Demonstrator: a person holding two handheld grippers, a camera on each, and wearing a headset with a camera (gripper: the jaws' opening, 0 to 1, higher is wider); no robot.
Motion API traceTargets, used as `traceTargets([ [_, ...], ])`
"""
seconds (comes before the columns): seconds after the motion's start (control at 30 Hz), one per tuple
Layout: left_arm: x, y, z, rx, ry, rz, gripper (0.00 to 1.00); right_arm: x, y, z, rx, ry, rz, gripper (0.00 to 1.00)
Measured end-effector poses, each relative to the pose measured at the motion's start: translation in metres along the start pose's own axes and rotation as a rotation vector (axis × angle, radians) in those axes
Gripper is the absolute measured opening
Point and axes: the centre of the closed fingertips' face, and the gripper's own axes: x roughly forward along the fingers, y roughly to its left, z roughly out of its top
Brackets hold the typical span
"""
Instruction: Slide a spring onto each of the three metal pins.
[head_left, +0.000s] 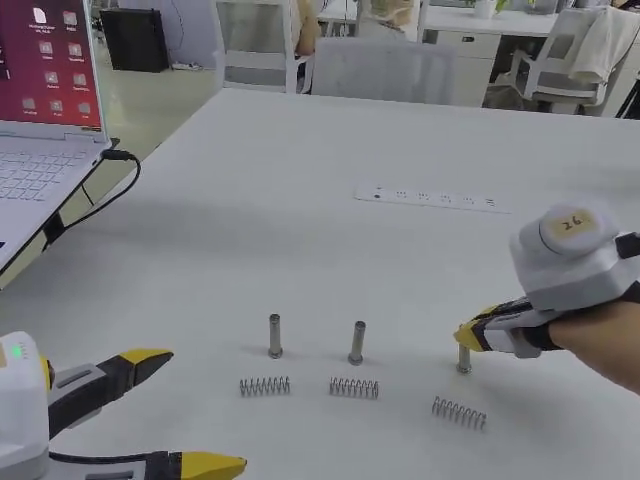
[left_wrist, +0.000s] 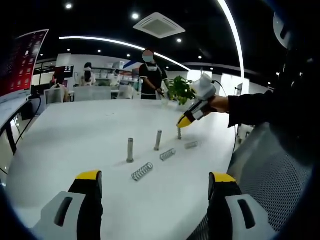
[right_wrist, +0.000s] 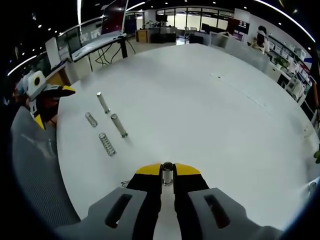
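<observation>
Three metal pins stand upright in a row on the white table: the left pin (head_left: 275, 335), the middle pin (head_left: 358, 342) and the right pin (head_left: 464, 358). A spring lies in front of each: left spring (head_left: 265, 386), middle spring (head_left: 354, 388), right spring (head_left: 459, 412). My right gripper (head_left: 472, 337) is shut on the top of the right pin (right_wrist: 167, 173), which rests on the table. My left gripper (head_left: 185, 412) hovers open at the near left, nothing between its fingers (left_wrist: 90, 178). In the left gripper view I see the pins (left_wrist: 130, 150) and the right gripper (left_wrist: 186, 120).
An open laptop (head_left: 40, 100) sits at the far left with a black cable (head_left: 100, 200) trailing from it. A white power strip (head_left: 430, 197) lies behind the pins. Chairs and desks stand beyond the table's far edge.
</observation>
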Motion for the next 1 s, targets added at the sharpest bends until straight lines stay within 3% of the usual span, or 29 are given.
traceTargets([
  [1.0, 0.0024, -0.002, -0.0018, -0.002, 0.007, -0.007, 0.84, -0.0059, 0.0028, -0.0098, -0.005, 0.012, 0.025, 0.07],
])
